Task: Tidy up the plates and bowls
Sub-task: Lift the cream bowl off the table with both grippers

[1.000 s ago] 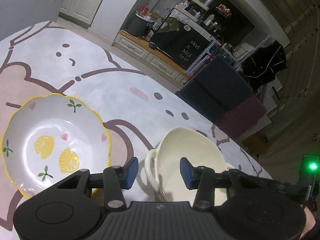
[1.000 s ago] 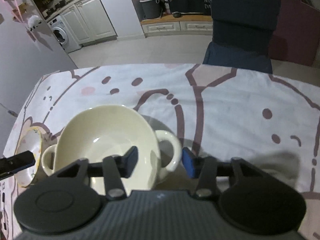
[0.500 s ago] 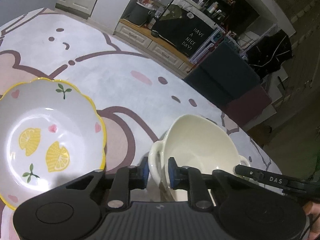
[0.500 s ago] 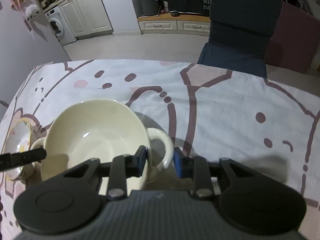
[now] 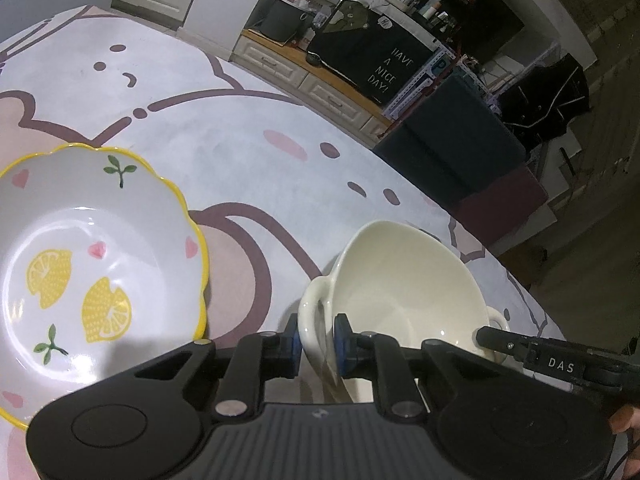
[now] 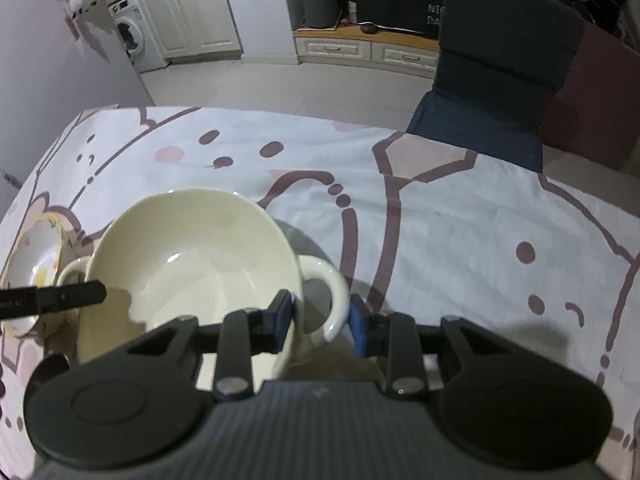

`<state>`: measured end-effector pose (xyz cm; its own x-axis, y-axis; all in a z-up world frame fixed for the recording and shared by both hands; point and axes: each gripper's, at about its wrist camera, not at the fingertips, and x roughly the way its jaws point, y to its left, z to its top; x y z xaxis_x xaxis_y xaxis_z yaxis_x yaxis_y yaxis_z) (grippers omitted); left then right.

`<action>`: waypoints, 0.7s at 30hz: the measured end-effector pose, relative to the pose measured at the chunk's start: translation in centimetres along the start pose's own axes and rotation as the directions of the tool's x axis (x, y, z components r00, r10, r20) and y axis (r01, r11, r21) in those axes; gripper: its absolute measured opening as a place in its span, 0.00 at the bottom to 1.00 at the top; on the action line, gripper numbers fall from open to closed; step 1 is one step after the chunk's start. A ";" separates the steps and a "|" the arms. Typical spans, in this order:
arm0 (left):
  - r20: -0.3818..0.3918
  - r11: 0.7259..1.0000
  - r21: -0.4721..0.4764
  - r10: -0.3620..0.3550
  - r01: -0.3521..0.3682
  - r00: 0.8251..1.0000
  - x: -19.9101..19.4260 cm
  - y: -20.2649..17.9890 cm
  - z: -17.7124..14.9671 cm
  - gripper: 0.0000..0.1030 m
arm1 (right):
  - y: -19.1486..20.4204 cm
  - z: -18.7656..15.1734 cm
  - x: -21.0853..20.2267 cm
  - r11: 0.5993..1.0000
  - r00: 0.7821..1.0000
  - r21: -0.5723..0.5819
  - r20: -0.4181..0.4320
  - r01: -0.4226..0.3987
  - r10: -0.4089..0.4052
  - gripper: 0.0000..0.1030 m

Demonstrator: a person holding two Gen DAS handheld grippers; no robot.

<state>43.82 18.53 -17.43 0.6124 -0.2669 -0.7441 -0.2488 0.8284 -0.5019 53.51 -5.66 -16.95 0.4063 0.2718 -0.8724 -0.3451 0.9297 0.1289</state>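
A cream bowl (image 5: 400,280) with two loop handles sits on the cartoon-print tablecloth (image 5: 240,148). My left gripper (image 5: 316,338) is shut on its left handle, a blue pad on each side of the loop. On the opposite side, my right gripper (image 6: 320,318) is shut on the right handle of the same cream bowl (image 6: 192,264). Left of the bowl lies a scalloped plate (image 5: 80,264) with a yellow rim and lemon pictures, also seen edge-on as the lemon plate (image 6: 36,264). I cannot tell whether the bowl rests on the cloth or hangs just above it.
A dark blue chair (image 6: 500,60) stands at the table's far edge, with a maroon seat (image 5: 508,208) beside it. Low cabinets (image 6: 360,50) and a washing machine (image 6: 130,36) line the room beyond. Bare cloth stretches right of the bowl (image 6: 480,240).
My left gripper sank toward the bowl and closed its jaws on the left handle. The right gripper's jaws narrowed onto the right handle. The bowl and the plate stayed where they were.
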 end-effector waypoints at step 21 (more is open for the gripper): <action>-0.027 1.000 -0.015 -0.028 0.027 0.999 1.3 0.4 0.0 0.17 | -1.0 0.2 0.9 0.998 0.998 0.031 -0.021 -0.051 0.052 0.35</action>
<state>44.51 18.55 -18.62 0.5983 -0.3032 -0.7417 -0.2433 0.8132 -0.5287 54.36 -6.29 -17.80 0.3699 0.3145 -0.8742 -0.3392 0.9217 0.1881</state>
